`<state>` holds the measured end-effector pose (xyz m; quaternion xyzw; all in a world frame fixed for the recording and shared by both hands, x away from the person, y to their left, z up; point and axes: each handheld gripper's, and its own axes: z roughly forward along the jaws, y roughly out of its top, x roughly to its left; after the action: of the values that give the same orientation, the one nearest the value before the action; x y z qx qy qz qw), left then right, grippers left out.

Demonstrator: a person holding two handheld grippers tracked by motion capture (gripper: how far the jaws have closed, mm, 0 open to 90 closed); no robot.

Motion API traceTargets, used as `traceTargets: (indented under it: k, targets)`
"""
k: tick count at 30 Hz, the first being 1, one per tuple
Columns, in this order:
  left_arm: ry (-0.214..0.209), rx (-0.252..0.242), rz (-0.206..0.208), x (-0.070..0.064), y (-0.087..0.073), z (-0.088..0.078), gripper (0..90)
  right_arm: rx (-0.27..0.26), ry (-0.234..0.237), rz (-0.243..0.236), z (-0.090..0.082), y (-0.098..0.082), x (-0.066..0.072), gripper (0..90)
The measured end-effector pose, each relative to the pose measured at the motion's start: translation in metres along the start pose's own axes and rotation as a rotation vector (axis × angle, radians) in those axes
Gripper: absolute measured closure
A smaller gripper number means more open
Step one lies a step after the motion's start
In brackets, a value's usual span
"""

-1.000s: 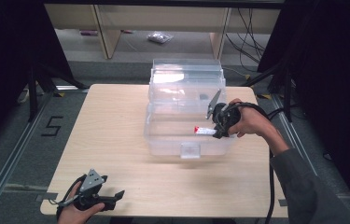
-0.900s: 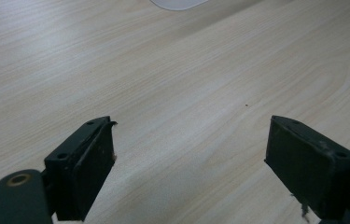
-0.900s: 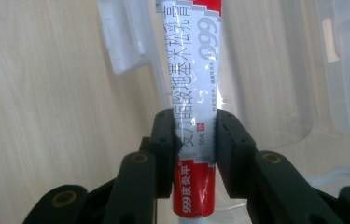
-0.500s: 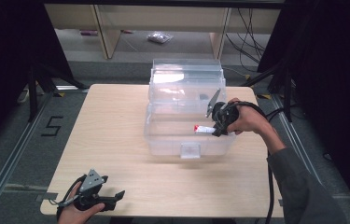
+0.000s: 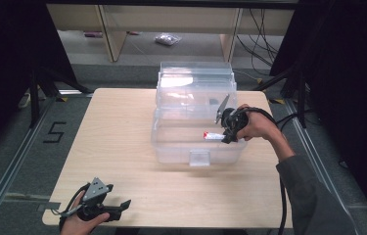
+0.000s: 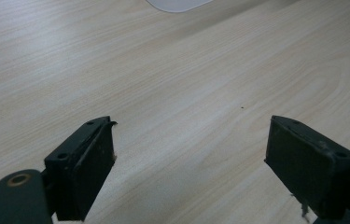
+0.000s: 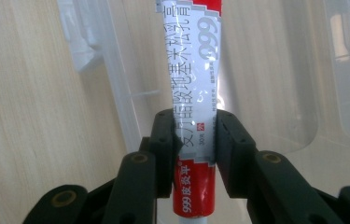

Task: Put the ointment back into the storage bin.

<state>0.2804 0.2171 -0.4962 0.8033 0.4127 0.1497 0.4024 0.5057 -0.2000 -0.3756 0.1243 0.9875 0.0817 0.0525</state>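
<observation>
clamping a red-and-white tube (image 7: 192,116), the right gripper (image 7: 195,140) holds it over the clear bin (image 5: 171,147) at the table's (image 5: 122,127) 2 o'clock. left gripper (image 6: 191,154) rests at 7 o'clock, jaws wide apart, holding nothing, above bare pale wood. grey floor (image 5: 19,161) and shelves (image 5: 112,29) lie beyond.

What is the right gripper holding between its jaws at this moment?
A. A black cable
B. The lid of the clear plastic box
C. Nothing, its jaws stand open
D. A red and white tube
D: in the right gripper view, the jaws of the right gripper press on both sides of a red and white tube, held over the clear plastic box.
</observation>
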Motion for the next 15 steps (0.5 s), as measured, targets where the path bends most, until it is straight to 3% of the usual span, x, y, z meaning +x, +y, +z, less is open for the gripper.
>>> traceTargets:
  k: [2,6,7,8,15]
  targets:
    - [0.000,0.003,0.000,0.0002,0.0001,-0.0001,15.0,-0.002,-0.003,-0.019,0.0017,0.0002,-0.0017,70.8]
    - [0.002,0.001,-0.009,-0.0002,0.0000,0.0001,15.0,0.014,0.006,0.014,0.0047,0.0006,-0.0010,70.7]
    - [0.011,0.001,-0.006,0.0001,0.0000,0.0003,15.0,0.003,0.006,-0.030,0.0060,0.0010,-0.0044,70.7]
    - [0.011,0.001,-0.006,0.0001,0.0000,0.0003,15.0,0.014,0.007,0.004,0.0059,0.0009,-0.0031,70.8]
    - [-0.001,0.002,-0.007,-0.0001,-0.0001,-0.0001,15.0,0.020,0.015,-0.007,0.0105,0.0010,-0.0070,70.7]
